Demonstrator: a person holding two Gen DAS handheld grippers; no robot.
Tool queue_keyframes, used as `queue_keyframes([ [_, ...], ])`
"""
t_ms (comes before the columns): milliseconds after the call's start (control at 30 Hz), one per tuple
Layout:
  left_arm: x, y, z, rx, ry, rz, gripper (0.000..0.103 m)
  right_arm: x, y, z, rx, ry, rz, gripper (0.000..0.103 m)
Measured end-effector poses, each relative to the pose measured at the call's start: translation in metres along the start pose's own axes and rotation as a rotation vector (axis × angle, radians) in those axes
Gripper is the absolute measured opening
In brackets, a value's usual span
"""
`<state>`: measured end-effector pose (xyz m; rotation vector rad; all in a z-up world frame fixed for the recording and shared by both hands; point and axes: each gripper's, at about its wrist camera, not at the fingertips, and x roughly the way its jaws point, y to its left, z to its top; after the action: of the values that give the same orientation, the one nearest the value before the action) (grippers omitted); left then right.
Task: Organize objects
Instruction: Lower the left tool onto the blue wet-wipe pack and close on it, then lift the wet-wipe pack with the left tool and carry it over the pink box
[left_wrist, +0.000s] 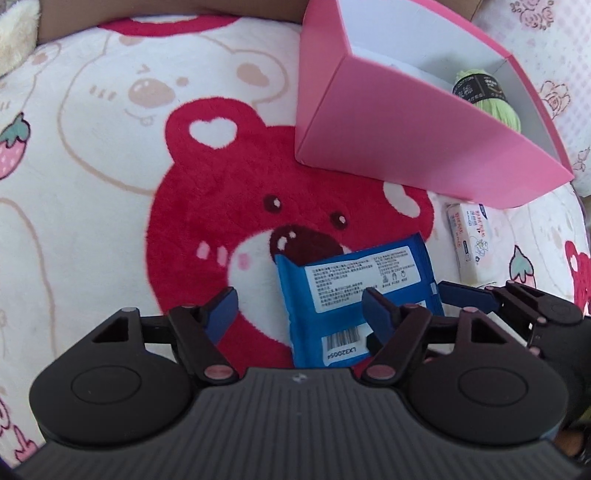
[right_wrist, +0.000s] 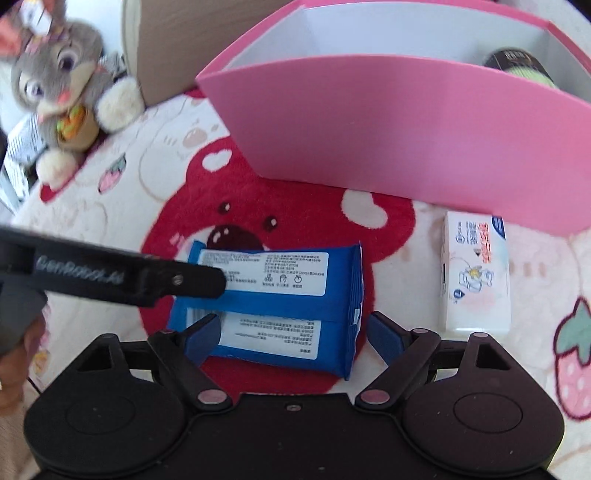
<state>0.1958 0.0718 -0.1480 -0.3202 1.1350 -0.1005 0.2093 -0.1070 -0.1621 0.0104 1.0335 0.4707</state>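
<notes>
Both grippers (left_wrist: 299, 306) (right_wrist: 290, 332) hung wide over the blue wipes pack (right_wrist: 273, 295), nothing held; crowding it together risked them colliding.

Both wrist views look steeply down, close, sharing the blue packet (left_wrist: 354, 291).

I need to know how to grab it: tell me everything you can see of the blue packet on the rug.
The blue packet is a soft, glossy plastic pack with crimped end seals, lying flat on the plush bear rug, back side up. Two white printed labels and a barcode sticker show. It sits in front of the pink box, apart from the white carton. The left gripper and the right gripper both straddle it with jaws open; whether any pad touches it is unclear.
</notes>
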Motion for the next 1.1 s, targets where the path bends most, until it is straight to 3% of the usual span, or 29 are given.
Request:
queue_keyframes([
  [100, 0.004, 0.008, 0.0, -0.079, 0.029, -0.043, 0.07, 0.001, -0.001, 0.001, 0.005, -0.004, -0.001, 0.089],
  [167, 0.004, 0.011, 0.0, -0.092, 0.021, -0.032, 0.068, -0.001, -0.005, 0.001, 0.027, -0.011, 0.003, 0.086],
  [200, 0.004, 0.012, -0.001, -0.098, 0.019, -0.028, 0.063, -0.002, -0.006, 0.001, 0.036, -0.011, 0.005, 0.081],
  [233, 0.004, 0.014, -0.002, -0.108, 0.021, -0.031, 0.063, -0.002, -0.008, 0.0, 0.049, -0.003, 0.012, 0.062],
  [367, 0.005, 0.019, -0.002, -0.158, 0.024, -0.045, 0.061, -0.006, -0.017, -0.005, 0.113, 0.0, 0.033, 0.049],
  [467, 0.007, 0.016, -0.004, -0.158, 0.011, -0.053, 0.05, -0.006, -0.018, -0.006, 0.117, -0.004, 0.034, 0.046],
  [533, 0.008, 0.01, -0.006, -0.137, 0.022, -0.073, 0.033, -0.004, -0.016, -0.006, 0.108, -0.004, 0.025, 0.046],
  [733, 0.009, -0.013, -0.008, -0.006, 0.008, -0.017, 0.032, -0.004, -0.016, -0.01, 0.12, -0.024, 0.012, 0.043],
  [833, 0.01, -0.016, -0.007, -0.006, 0.005, -0.016, 0.032, -0.005, -0.011, -0.011, 0.094, -0.027, -0.015, 0.043],
  [1100, 0.007, -0.008, -0.004, -0.022, 0.025, -0.057, 0.032, -0.009, -0.012, -0.01, 0.073, -0.025, 0.014, 0.044],
])
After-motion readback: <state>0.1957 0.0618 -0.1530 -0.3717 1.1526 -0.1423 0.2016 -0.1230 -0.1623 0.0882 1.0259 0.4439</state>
